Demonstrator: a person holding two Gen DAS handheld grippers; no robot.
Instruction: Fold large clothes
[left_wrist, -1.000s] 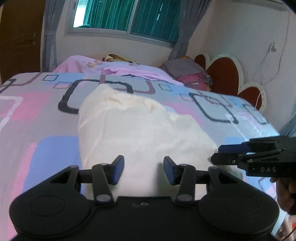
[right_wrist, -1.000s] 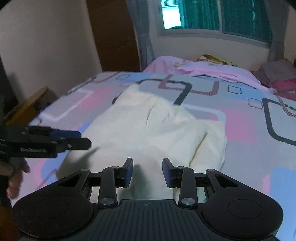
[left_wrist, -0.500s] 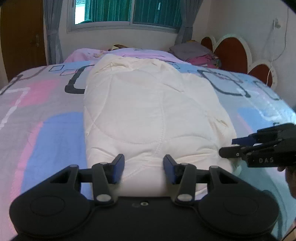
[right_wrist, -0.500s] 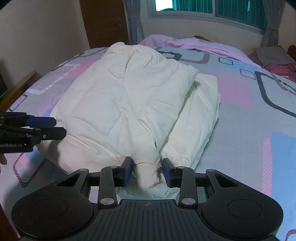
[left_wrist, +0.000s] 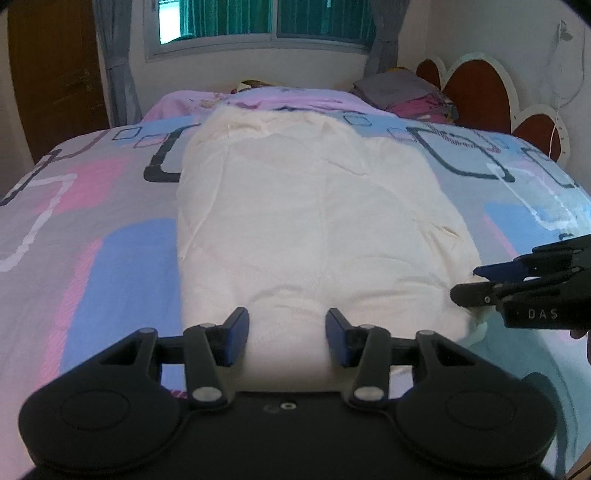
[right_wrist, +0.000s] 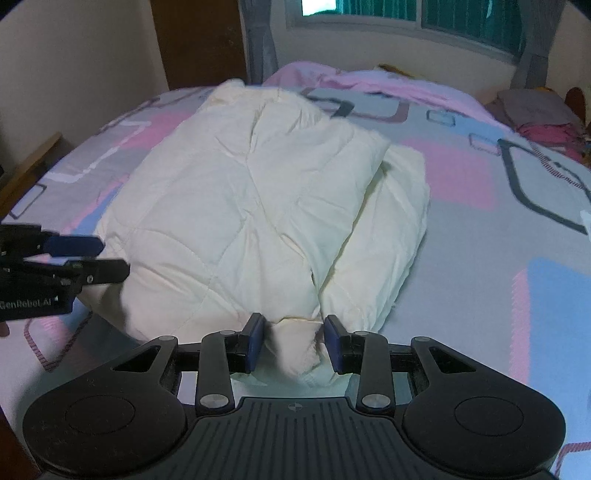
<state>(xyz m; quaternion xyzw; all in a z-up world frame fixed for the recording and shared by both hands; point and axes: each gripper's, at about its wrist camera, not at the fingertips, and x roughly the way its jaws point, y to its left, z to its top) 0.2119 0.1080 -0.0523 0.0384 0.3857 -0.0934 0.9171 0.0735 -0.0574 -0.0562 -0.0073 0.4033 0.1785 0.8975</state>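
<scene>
One cream quilted garment (left_wrist: 314, 221) is counted, laid along the middle of the bed (left_wrist: 92, 258), w/ two folded layers seen at its right side in the right wrist view. One bed is counted. Two grippers are counted: left gripper (left_wrist: 287, 338) and right gripper (right_wrist: 294, 341), each w/ two blue-padded fingers. One pink blanket (left_wrist: 295, 101) is seen at the bed's far edge, one pile of folded clothes (left_wrist: 410, 92) at its far right corner. One window (left_wrist: 266, 18) and two grey curtains are counted.
</scene>
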